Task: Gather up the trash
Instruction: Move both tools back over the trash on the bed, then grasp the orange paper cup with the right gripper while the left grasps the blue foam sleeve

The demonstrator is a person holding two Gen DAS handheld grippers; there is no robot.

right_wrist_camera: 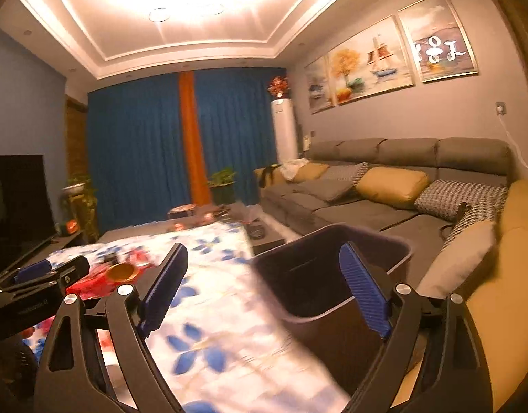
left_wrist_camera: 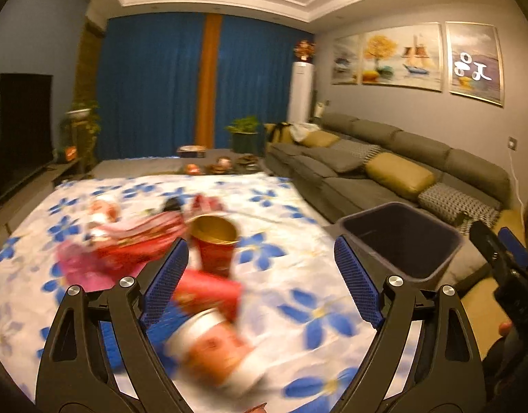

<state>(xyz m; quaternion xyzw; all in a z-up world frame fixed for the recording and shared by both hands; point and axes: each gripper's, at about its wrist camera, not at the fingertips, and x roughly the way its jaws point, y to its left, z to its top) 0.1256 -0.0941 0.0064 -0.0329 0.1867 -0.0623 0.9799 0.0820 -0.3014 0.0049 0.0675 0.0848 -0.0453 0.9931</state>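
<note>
Both tools spread, empty: left tool [left_wrist_camera: 260,272] over the red paper cups [left_wrist_camera: 215,247] on the floral-clothed bench [left_wrist_camera: 298,206]; right tool [right_wrist_camera: 264,285] at the dark plastic bin [right_wrist_camera: 333,275] — a hasty pinch could topple the upright cup.

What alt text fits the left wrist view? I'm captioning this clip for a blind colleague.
The open left gripper hangs over a blue-flowered white cloth strewn with blurred red trash: an upright red cup with gold lining, wrappers behind it. A dark empty bin stands at right, before a grey sofa.
</note>
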